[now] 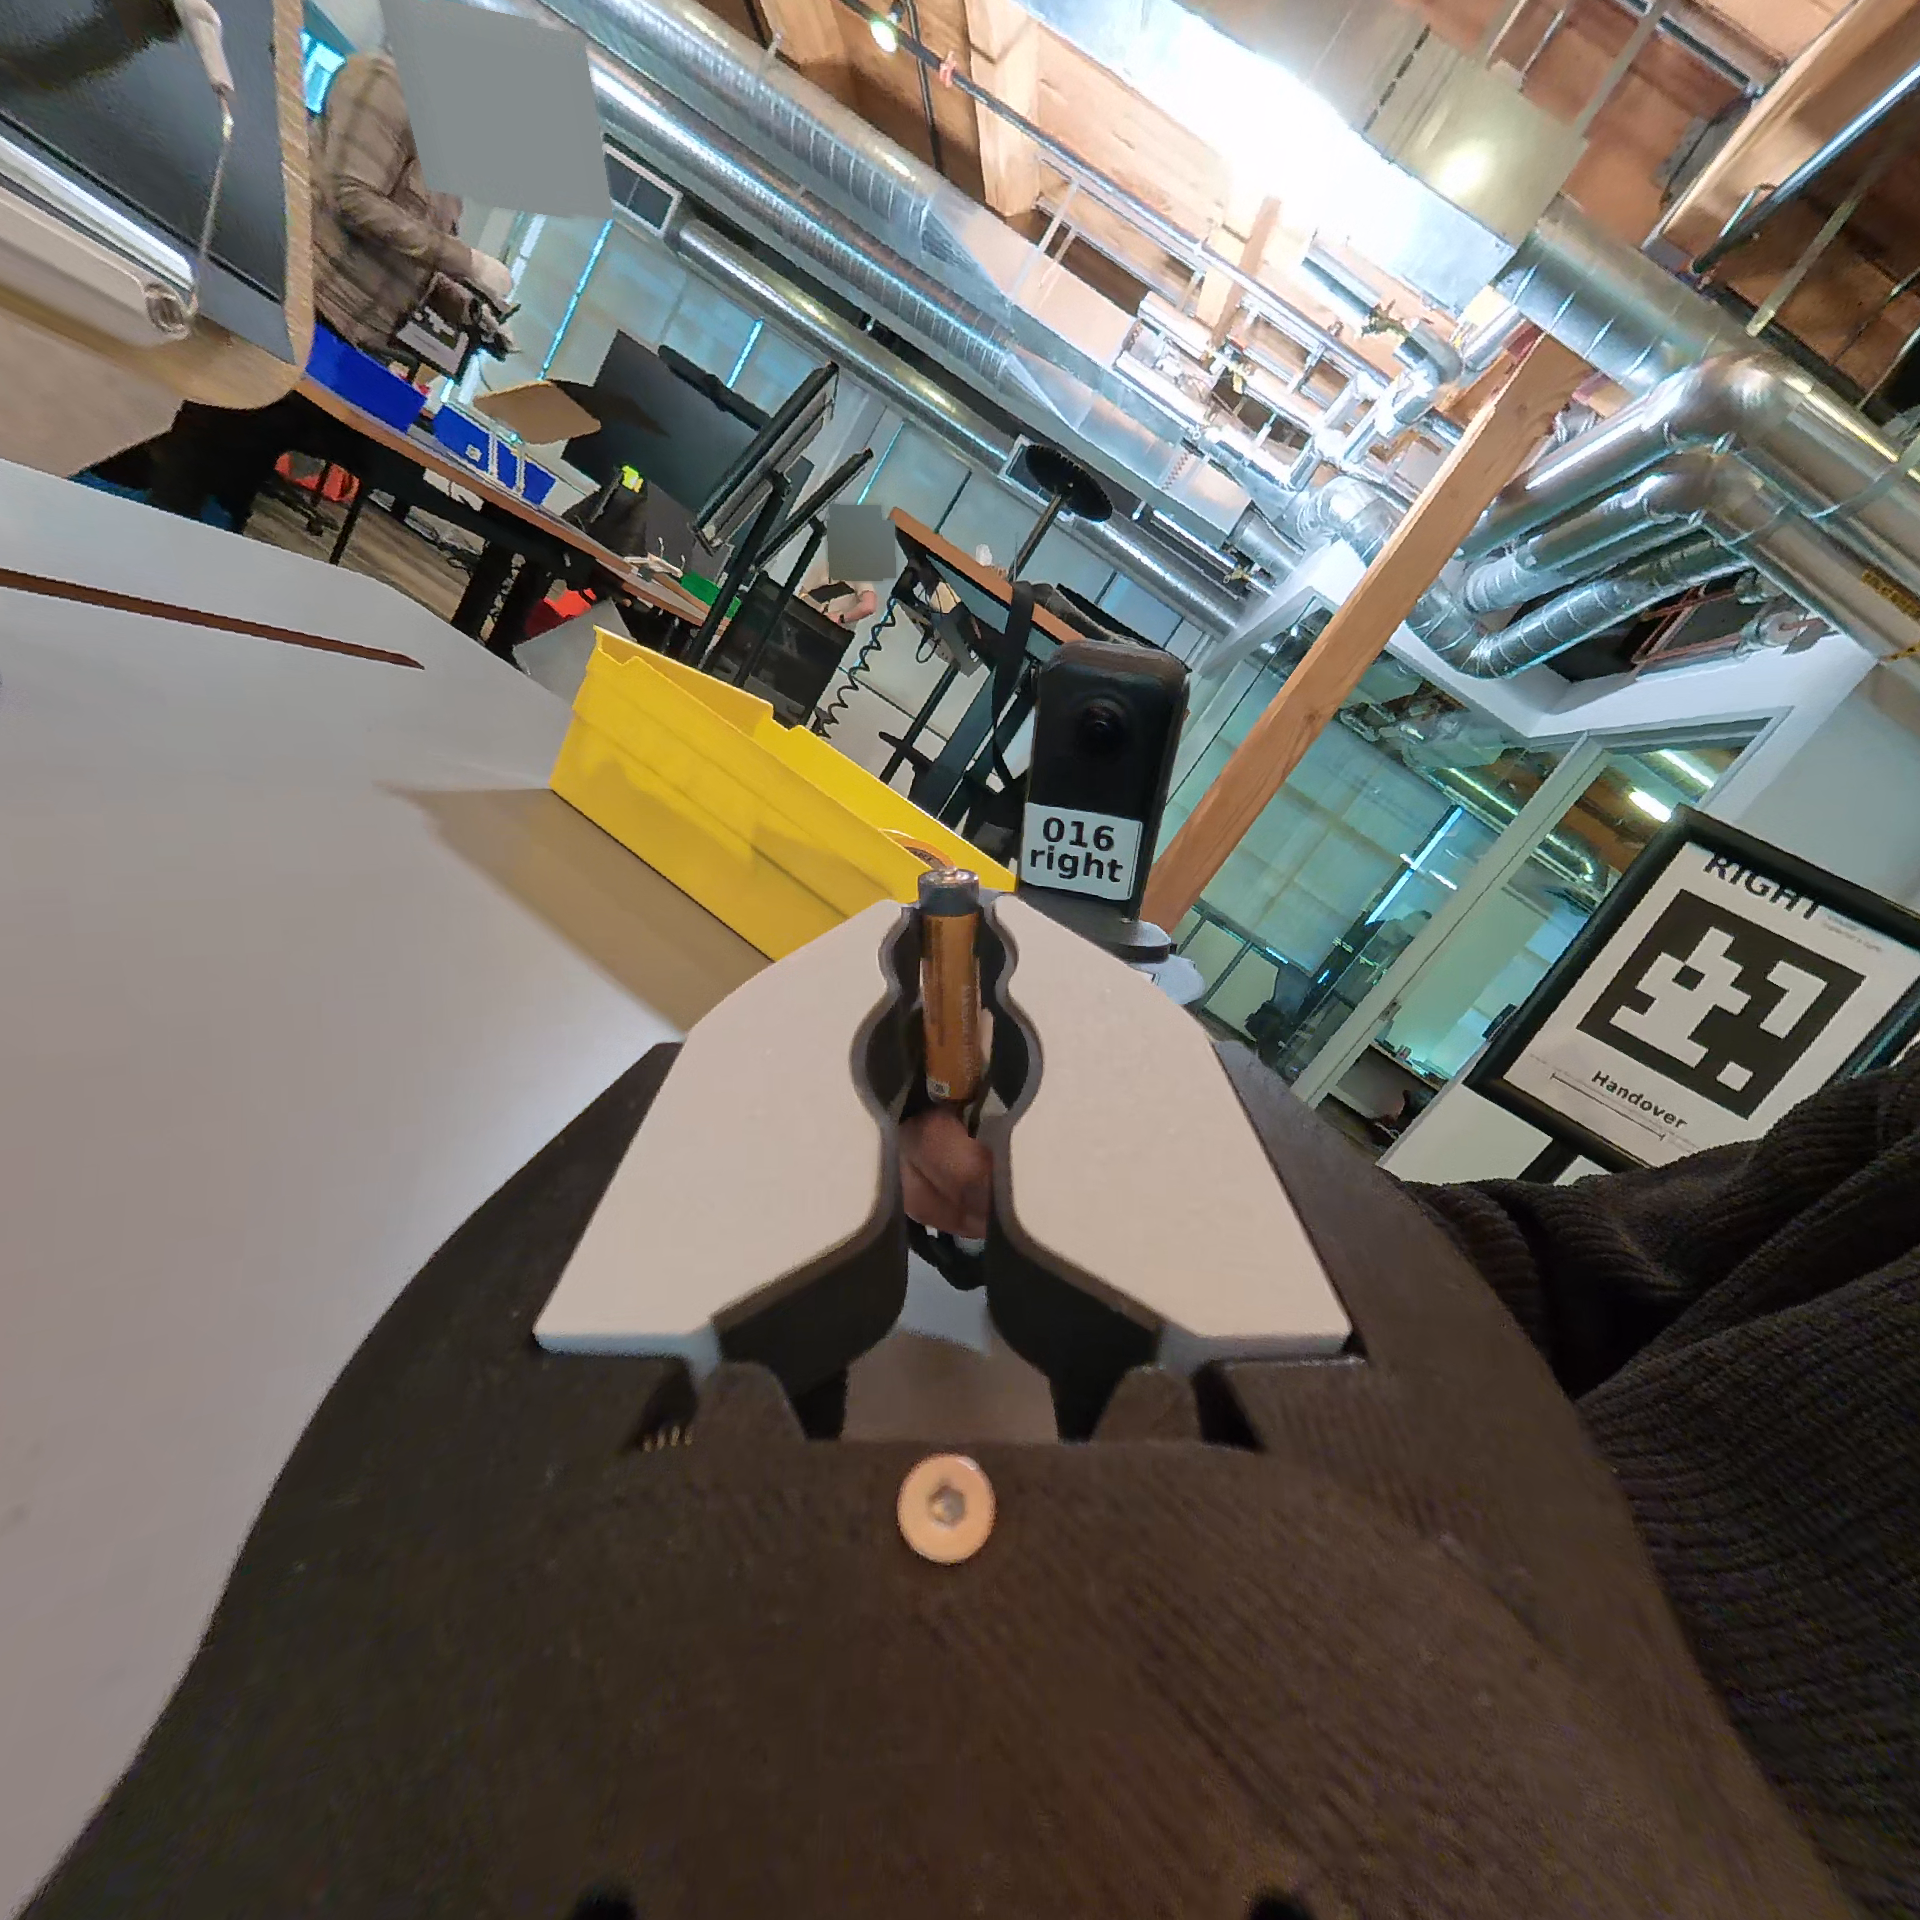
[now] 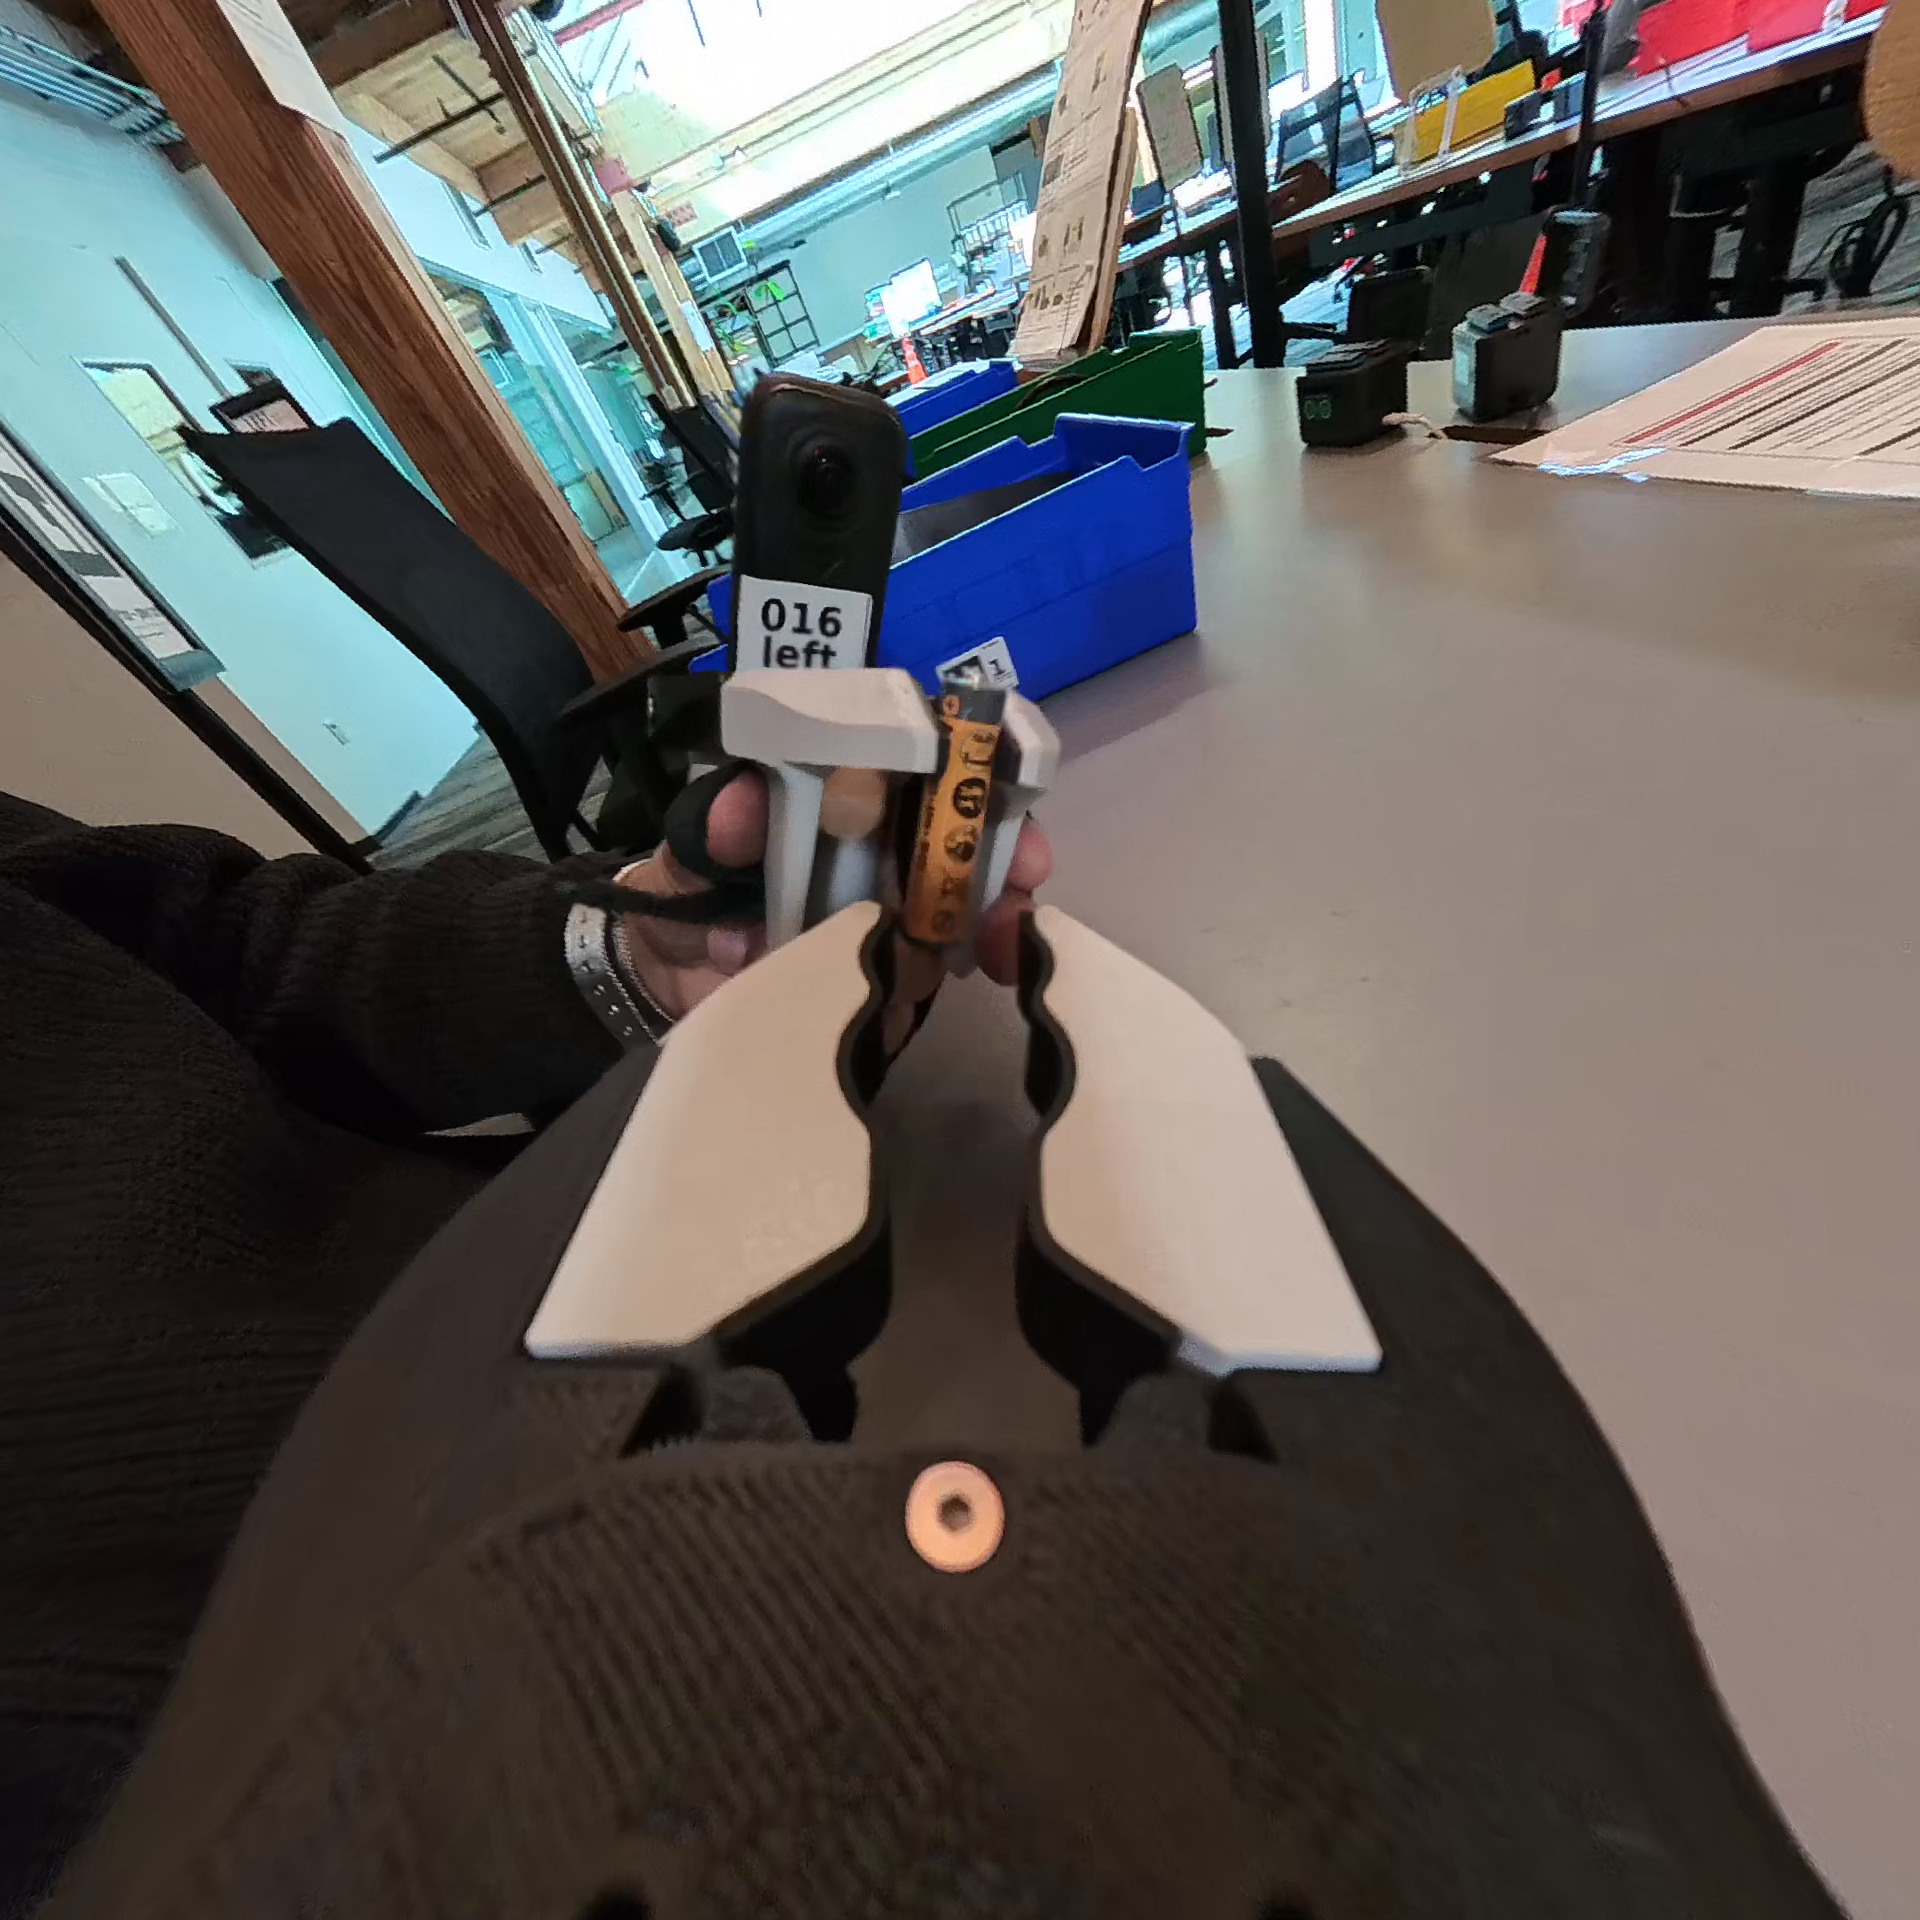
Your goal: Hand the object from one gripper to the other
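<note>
The left gripper point(image 1: 943, 935) is clenched on a battery point(image 1: 951, 1003), a copper-and-black cell standing nearly upright between its grey fingers point(image 1: 790, 1122), the capped end poking out past the tips at 12 o'clock. From the right wrist view the same battery point(image 2: 954, 831) shows in the left gripper point(image 2: 961, 743), held up in front with a hand point(image 2: 717, 883) wrapped round the handle below it. The right gripper point(image 2: 954, 930) is released, its white fingers point(image 2: 748, 1164) spread with a clear gap between them; the battery's lower end sits just at the mouth of that gap, nearer the left finger, and I cannot tell if it touches. A yellow bin point(image 1: 717, 800) rests on the grey table point(image 1: 208, 987) at 11 o'clock of the left gripper. A blue bin point(image 2: 1049, 582) stands at 12 o'clock beyond the battery, a sheet of paper point(image 2: 1766, 416) at 2 o'clock.
</note>
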Tool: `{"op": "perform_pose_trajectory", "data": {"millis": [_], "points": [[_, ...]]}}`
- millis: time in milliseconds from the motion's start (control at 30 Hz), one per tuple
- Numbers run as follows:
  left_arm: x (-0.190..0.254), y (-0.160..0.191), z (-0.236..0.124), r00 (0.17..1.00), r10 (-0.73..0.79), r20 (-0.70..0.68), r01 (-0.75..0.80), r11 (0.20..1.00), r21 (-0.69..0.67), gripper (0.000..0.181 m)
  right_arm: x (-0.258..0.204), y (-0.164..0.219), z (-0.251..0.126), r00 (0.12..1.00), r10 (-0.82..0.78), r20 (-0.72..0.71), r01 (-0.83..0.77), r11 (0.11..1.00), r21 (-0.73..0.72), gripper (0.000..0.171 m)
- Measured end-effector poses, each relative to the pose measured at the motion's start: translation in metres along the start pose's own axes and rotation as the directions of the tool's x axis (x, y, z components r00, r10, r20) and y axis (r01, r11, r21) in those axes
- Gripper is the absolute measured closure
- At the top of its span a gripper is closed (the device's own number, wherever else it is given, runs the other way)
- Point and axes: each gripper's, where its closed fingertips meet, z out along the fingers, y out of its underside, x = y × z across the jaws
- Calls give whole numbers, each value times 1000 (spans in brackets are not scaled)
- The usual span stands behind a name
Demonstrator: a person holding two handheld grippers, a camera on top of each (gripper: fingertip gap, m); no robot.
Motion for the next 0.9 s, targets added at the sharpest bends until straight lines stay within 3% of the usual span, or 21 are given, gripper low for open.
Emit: {"op": "perform_pose_trajectory", "data": {"millis": [100, 200, 400, 567, 900], "points": [[-9, -4, -5, 999, -35, 33, 35, 999, 9, 172, 10, -5, -5, 994, -80, -75, 82, 996, 22, 129], [-21, -1, -10, 993, -96, 66, 98, 995, -21, 172, 13, -11, -9, 949, -280, -142, 285, 958, 18, 115], [-22, 16, -11, 949, -315, -5, 311, 941, -135, 172, -6, 4, 3, 727, -676, -119, 669, 737, -102, 99], [-16, 28, -8, 911, -411, -41, 396, 896, -199, 172, 0, 17, 9, 641, -759, -116, 732, 650, -204, 96], [-14, 36, -10, 910, -414, -28, 393, 880, -266, 172, 4, 20, 7, 582, -806, -112, 768, 590, -249, 114]]}}
